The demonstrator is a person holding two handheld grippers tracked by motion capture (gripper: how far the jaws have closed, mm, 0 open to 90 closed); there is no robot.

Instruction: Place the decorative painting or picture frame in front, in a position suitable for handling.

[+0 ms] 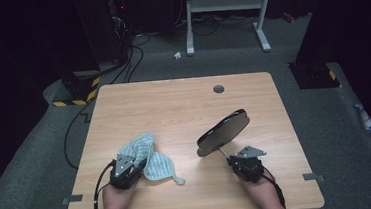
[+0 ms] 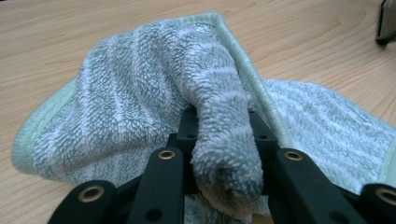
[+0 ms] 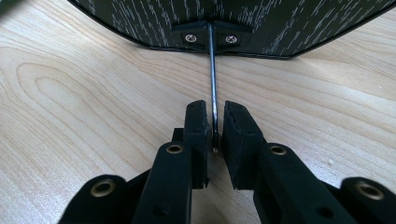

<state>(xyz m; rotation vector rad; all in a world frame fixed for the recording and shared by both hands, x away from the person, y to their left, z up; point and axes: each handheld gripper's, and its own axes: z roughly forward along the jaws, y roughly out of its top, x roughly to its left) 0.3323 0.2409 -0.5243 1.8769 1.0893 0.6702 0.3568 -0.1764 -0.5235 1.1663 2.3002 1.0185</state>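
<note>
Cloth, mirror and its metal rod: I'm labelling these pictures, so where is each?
Cloth [image 2: 140, 84], left gripper view, striped middle fold.
Mirror [image 1: 224, 130], high view, centre of dark oval.
Metal rod [image 3: 213, 74], right gripper view, mid-shaft.

High view looks down at the table [image 1: 183, 104]; claw cameras sit close (perhaps sharing its woodgrain).

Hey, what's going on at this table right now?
A person works two hand-held grippers at a wooden table. The left gripper is shut on a bunched fold of a striped towel, the rest of which lies on the wood. The right gripper pinches the thin metal rod of a dark oval mirror, holding it tilted up off the table. It looks like the mirror is about to be wiped.
</note>
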